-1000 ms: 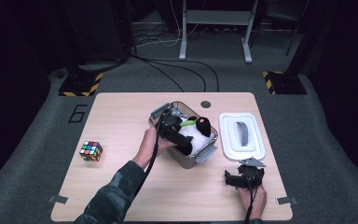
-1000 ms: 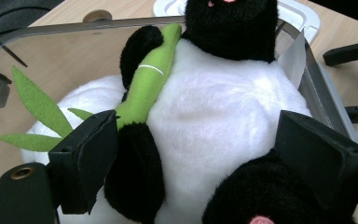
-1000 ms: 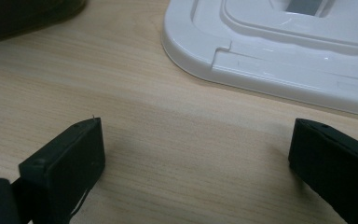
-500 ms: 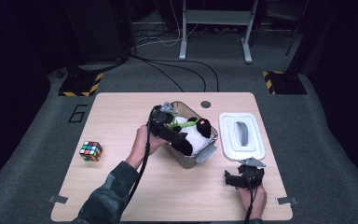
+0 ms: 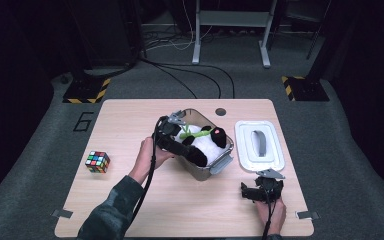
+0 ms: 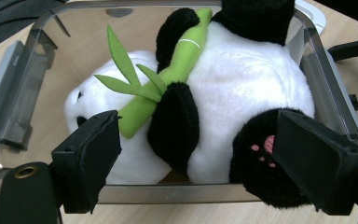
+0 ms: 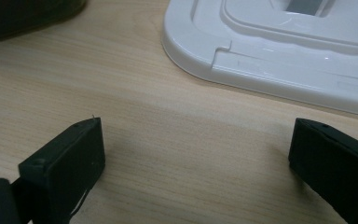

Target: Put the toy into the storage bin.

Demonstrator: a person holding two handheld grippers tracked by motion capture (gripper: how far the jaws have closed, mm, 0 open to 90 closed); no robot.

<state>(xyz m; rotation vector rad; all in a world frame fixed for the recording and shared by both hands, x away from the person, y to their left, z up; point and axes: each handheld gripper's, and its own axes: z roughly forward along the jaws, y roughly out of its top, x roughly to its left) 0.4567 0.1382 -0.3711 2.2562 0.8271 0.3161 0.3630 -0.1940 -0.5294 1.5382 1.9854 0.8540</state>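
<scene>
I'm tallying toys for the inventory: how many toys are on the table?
2. A plush panda lies in the clear box at the table's middle; a colour cube sits near the left edge. Anything beneath the panda would be hidden.

One panda (image 5: 202,144), one container (image 5: 223,159), one lid (image 5: 258,145), one cube (image 5: 97,162)

panda (image 5: 202,145) in container (image 5: 219,164), lid (image 5: 260,146) right

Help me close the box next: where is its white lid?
In the high view, the white lid lies flat on the table, right of the box.
</scene>
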